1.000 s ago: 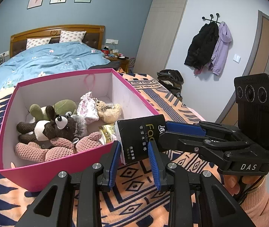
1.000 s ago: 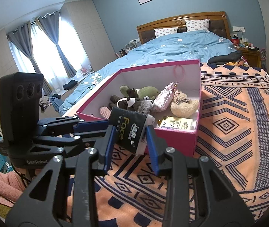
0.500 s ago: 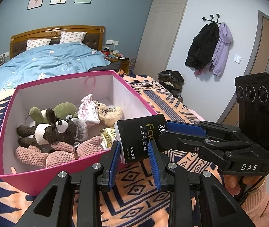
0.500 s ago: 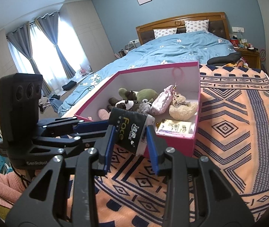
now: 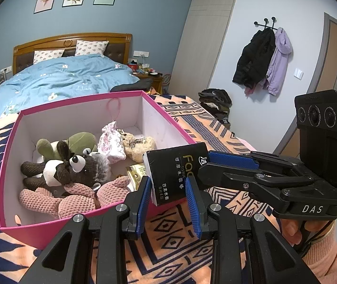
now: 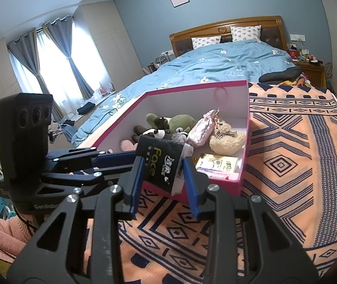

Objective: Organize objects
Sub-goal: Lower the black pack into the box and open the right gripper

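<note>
Patterned blanket (image 6: 287,165), bedrm, blue bed (image 5: 57,80).

Both claws (image 5: 167,195) (image 6: 162,177) clamped, level.

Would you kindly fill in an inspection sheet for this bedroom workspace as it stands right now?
Surface: patterned orange-and-navy blanket, box resting on it.
Job's things: pink box holding plush toys, floral pouch, small carton; black tissue pack held at its near edge.
Clutter: clothes pile on floor.
Grippers: left gripper and right gripper both shut on the tissue pack.
Cables: nothing seen near the box.
Surroundings: bed, curtains, hanging coats.
</note>
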Action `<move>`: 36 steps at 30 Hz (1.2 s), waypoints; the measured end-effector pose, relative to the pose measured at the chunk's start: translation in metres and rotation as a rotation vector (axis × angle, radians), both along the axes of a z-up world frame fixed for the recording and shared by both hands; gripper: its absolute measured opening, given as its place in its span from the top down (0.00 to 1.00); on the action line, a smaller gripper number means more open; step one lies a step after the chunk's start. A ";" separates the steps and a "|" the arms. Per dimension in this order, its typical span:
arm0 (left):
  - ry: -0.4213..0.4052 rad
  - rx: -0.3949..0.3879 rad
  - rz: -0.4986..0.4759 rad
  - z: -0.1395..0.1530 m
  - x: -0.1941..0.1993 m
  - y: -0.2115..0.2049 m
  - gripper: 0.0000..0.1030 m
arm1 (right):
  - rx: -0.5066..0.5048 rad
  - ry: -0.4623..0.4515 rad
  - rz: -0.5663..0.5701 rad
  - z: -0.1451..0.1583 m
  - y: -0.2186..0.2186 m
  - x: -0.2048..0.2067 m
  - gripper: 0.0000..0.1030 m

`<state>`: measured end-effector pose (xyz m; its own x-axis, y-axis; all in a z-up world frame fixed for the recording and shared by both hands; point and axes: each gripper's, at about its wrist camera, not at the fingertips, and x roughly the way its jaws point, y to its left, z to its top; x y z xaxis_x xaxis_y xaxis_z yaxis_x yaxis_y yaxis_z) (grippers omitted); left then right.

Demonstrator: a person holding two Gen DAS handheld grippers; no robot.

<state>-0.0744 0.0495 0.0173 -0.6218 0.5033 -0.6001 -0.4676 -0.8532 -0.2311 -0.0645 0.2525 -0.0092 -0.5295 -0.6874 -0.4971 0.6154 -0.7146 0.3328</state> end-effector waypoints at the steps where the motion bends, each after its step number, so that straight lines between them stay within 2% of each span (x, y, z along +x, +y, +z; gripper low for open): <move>1: -0.002 0.002 0.000 0.000 0.000 0.000 0.72 | 0.000 -0.001 0.000 0.000 0.000 -0.001 0.64; 25: -0.023 -0.021 0.026 -0.004 -0.031 0.005 0.72 | 0.000 -0.012 -0.014 0.001 -0.004 -0.022 0.64; 36: -0.096 -0.018 0.035 -0.020 -0.058 0.003 0.71 | 0.020 -0.057 -0.027 -0.008 -0.012 -0.045 0.62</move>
<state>-0.1319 0.0524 -0.0029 -0.5775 0.4714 -0.6665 -0.4141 -0.8728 -0.2584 -0.1100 0.2406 -0.0176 -0.5180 -0.6629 -0.5405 0.5763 -0.7375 0.3522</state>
